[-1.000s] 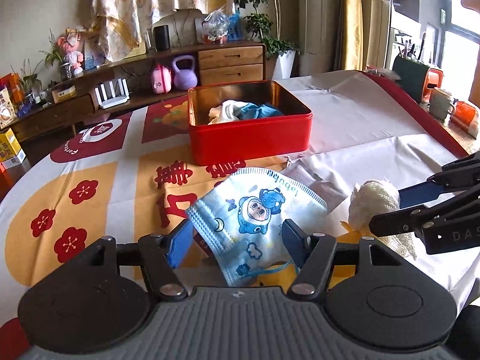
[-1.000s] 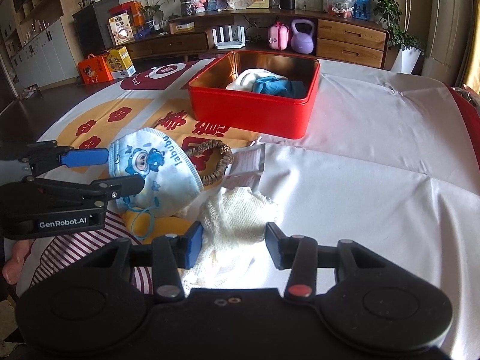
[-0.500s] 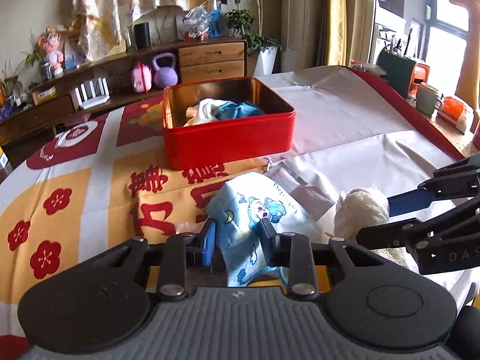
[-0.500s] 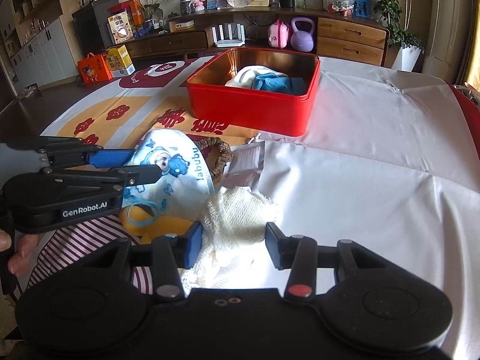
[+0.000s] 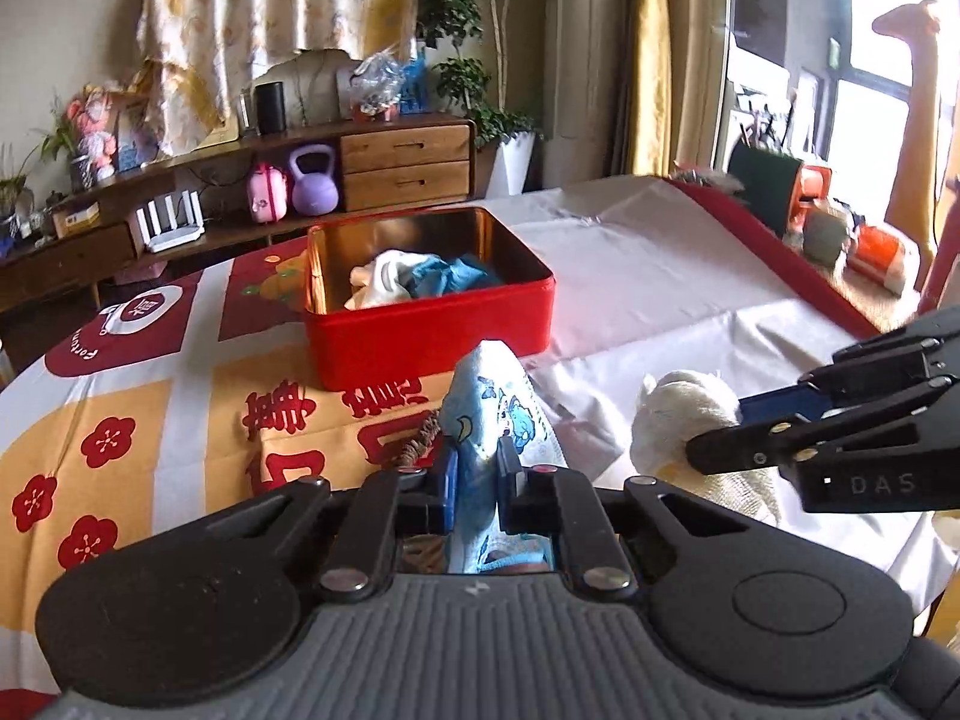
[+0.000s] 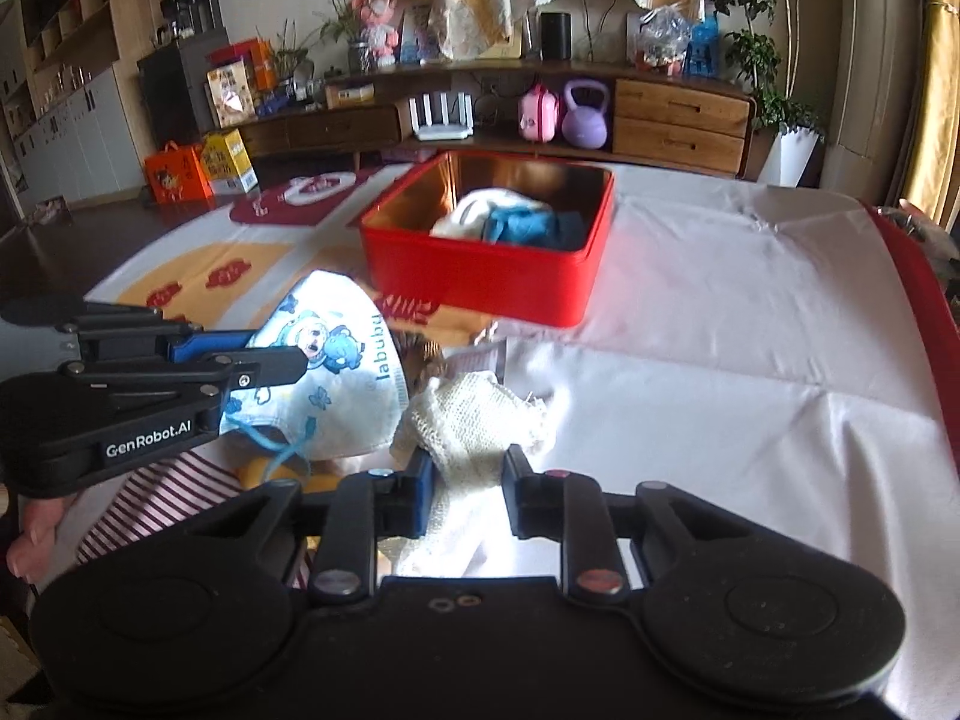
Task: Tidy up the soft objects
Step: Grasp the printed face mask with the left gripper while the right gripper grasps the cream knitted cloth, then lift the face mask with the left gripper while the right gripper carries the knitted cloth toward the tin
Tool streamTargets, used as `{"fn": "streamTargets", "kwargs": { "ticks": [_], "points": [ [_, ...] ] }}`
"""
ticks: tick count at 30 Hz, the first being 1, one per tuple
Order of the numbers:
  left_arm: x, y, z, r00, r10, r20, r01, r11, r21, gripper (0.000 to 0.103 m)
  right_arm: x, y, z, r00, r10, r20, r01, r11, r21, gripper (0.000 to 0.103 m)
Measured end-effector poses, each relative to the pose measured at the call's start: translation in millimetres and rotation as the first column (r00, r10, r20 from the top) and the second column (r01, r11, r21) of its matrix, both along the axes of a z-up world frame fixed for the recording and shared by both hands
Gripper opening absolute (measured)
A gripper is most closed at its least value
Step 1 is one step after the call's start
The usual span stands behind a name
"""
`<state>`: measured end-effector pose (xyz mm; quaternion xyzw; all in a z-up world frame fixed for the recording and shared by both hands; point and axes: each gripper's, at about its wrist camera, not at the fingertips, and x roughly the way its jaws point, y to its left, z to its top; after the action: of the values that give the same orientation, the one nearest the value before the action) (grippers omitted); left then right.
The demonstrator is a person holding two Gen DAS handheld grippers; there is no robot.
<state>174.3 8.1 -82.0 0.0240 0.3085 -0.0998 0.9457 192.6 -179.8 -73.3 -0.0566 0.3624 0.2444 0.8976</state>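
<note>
A blue cartoon-printed face mask [image 5: 492, 408] stands folded upright between the fingers of my left gripper [image 5: 477, 468], whose jaws are closing and pinch it. From the right wrist view the same mask [image 6: 336, 372] hangs from that left gripper [image 6: 270, 351]. My right gripper [image 6: 465, 474] is closing on a white knitted cloth [image 6: 474, 414], bunched between its pads. In the left wrist view this cloth [image 5: 672, 414] sits in the right gripper [image 5: 720, 429]. Behind stands an open red tin [image 5: 432, 348] holding white and blue fabric [image 5: 420, 279].
A woven ring [image 5: 420, 444] and a clear packet [image 6: 480, 360] lie beside the mask on the patterned tablecloth. Striped cloth [image 6: 138, 504] and a yellow item [image 6: 258, 471] lie near the front edge. Cups and containers [image 5: 828, 228] line the table's right side. A hand [image 6: 30, 534] holds the left gripper.
The left jaws closed from wide apart onto the mask, which now stands folded up. The right jaws narrowed onto the white cloth. Both views tilted up slightly.
</note>
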Motion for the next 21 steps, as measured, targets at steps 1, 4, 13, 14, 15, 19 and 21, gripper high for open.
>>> {"fn": "streamTargets", "kwargs": {
  "ticks": [1, 4, 13, 14, 15, 19, 21],
  "points": [
    [-0.2, 1.4, 3.6, 1.000, 0.006, -0.001, -0.006, 1.000, -0.012, 0.012, 0.0, -1.5, 4.8, 1.000, -0.002, 0.002, 0.002, 1.000, 0.007, 0.023],
    [-1.1, 4.0, 15.5, 1.000, 0.027, 0.000, -0.027, 0.999, -0.032, 0.012, 0.8, -5.2, 20.3, 1.000, 0.000, 0.010, 0.000, 1.000, 0.024, 0.023],
    [1.6, 3.7, 60.4, 0.999, 0.046, 0.024, -0.045, 0.998, -0.053, 0.012, 7.2, -7.2, 70.2, 0.997, 0.024, 0.071, -0.027, 0.998, 0.052, 0.023],
    [2.8, 4.2, 65.3, 0.998, 0.049, 0.027, -0.047, 0.997, -0.055, 0.012, 9.1, -7.0, 75.0, 0.997, 0.028, 0.075, -0.032, 0.998, 0.055, 0.023],
    [5.2, 4.7, 70.6, 0.998, 0.053, 0.027, -0.052, 0.997, -0.057, 0.012, 11.5, -6.6, 79.5, 0.996, 0.033, 0.078, -0.038, 0.998, 0.058, 0.023],
    [17.5, 7.2, 90.1, 0.998, 0.053, 0.034, -0.051, 0.997, -0.066, 0.012, 24.0, -4.6, 95.2, 0.995, 0.042, 0.090, -0.048, 0.997, 0.066, 0.024],
    [25.6, 9.8, 100.7, 0.998, 0.052, 0.040, -0.049, 0.996, -0.075, 0.012, 31.3, -2.8, 102.0, 0.994, 0.049, 0.103, -0.055, 0.997, 0.062, 0.024]
  ]
}}
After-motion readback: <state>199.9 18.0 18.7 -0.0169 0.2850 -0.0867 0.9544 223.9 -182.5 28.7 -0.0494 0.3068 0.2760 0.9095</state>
